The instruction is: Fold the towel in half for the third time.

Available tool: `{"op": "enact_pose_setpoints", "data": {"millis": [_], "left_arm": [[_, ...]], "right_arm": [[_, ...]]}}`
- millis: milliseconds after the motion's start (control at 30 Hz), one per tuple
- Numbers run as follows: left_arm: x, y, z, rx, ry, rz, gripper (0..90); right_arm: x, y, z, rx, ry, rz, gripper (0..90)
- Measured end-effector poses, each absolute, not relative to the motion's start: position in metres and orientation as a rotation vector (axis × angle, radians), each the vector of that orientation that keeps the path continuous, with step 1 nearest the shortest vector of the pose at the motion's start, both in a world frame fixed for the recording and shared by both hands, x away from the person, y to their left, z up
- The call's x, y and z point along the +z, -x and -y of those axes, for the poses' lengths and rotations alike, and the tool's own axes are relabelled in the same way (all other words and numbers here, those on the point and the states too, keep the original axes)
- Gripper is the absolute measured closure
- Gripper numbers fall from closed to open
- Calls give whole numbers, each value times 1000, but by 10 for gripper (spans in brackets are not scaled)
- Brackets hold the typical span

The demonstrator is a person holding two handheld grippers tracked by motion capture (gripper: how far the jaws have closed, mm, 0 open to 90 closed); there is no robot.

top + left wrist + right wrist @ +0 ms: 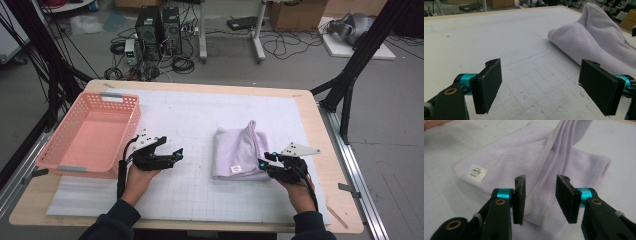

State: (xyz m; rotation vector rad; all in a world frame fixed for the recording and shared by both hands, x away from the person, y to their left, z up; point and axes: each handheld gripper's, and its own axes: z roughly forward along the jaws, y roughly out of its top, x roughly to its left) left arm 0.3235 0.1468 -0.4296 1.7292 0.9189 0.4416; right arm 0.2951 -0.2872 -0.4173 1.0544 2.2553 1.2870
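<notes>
A folded lilac towel (240, 147) lies right of centre on the white mat, a raised fold running up its middle and a white label (477, 172) near its front corner. My right gripper (264, 162) hovers at the towel's near right corner; in the right gripper view (541, 195) its jaws stand apart over the towel's stitched fold, and the pads do not press on it. My left gripper (177, 155) is over bare mat to the left of the towel. In its own view (540, 85) it is open wide with nothing between the jaws, and the towel (599, 42) lies ahead to the right.
A pink plastic basket (56, 131) stands on the table's left side, close behind my left hand. The gridded white mat (200, 115) covers most of the wooden table. Black frame posts flank both sides; computers and cables sit on the floor beyond the far edge.
</notes>
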Motion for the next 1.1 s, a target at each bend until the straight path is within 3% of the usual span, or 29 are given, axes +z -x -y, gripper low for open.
{"op": "enact_pose_setpoints", "data": {"millis": [167,300,367,400,433,600,767,833,900,967,1067,1100], "left_arm": [[-431,-319,-151,436,-1727,-922,201],[-433,-317,-154,434,-1726,-942,204],[-434,-317,-155,436,-1722,-949,204],[-435,-317,-155,433,-1723,-954,204],[-435,-317,-156,431,-1726,-954,205],[-436,-317,-155,430,-1723,-961,206],[-436,-318,-155,432,-1730,-962,206],[-436,-318,-155,434,-1730,-967,206],[-437,-318,-156,432,-1726,-974,206],[-437,-318,-156,435,-1727,-978,206],[-437,-318,-156,434,-1730,-981,207],[-438,-318,-156,430,-1730,-979,207]], "right_arm": [[-422,-293,278,1324,-1068,-2307,589],[-426,-293,270,1270,-1047,-2367,672],[-431,-295,266,1167,-1066,-2405,794],[-431,-295,266,1167,-1066,-2405,794],[-429,-294,268,1186,-1075,-2407,851],[-418,-288,278,1199,-1121,-2363,856],[-419,-287,284,1101,-1212,-2389,779],[-416,-289,289,1199,-1253,-2304,613],[-414,-290,290,1229,-1261,-2271,597],[-419,-297,286,1216,-1297,-2244,516],[-430,-304,281,1189,-1341,-2272,506],[-438,-309,277,1167,-1374,-2310,547]]}}
